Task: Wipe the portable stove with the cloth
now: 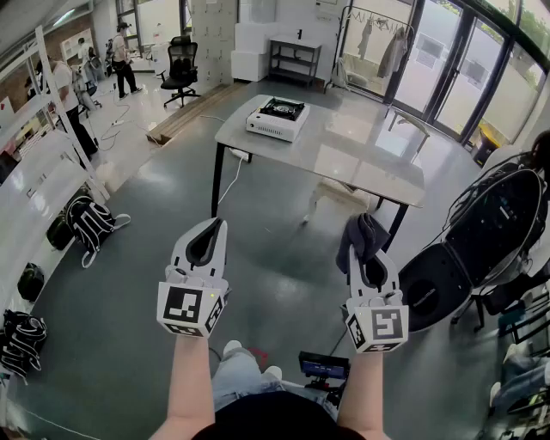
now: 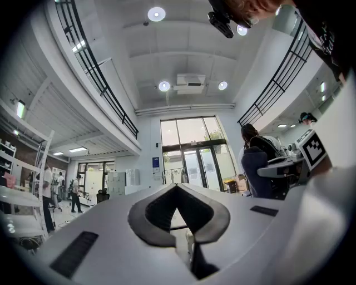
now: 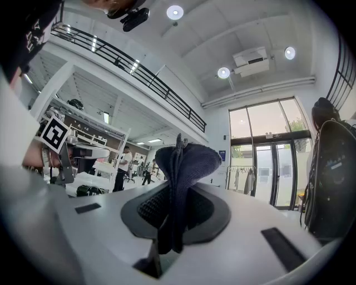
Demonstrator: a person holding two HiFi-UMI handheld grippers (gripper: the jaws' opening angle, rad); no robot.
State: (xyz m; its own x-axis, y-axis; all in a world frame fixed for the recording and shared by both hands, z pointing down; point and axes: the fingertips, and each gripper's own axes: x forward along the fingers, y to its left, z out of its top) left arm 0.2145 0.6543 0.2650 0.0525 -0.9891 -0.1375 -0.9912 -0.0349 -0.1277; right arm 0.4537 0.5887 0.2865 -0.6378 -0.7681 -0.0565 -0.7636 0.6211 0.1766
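Dark blue cloth (image 1: 364, 234) sits pinched in the right gripper (image 1: 369, 256) at the head view's lower right. Its long axis runs along the jaws, bunched end pointing up-frame. The white portable stove (image 1: 277, 119) rests at upper centre on a grey table (image 1: 361, 168), well apart, over glossy grey floor (image 1: 146, 198).

In the left gripper view, the left gripper (image 2: 177, 188) is pressed together, empty.

In the right gripper view, the cloth (image 3: 186, 164) stands upright between clamped jaws.

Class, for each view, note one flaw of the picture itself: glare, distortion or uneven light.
Head view: window light glares off the table, and straight lines bow towards the edges. Left gripper view: strong fisheye, black corners, ceiling lights blown white. Right gripper view: the railing curves, and the cloth shows dark against the bright hall.
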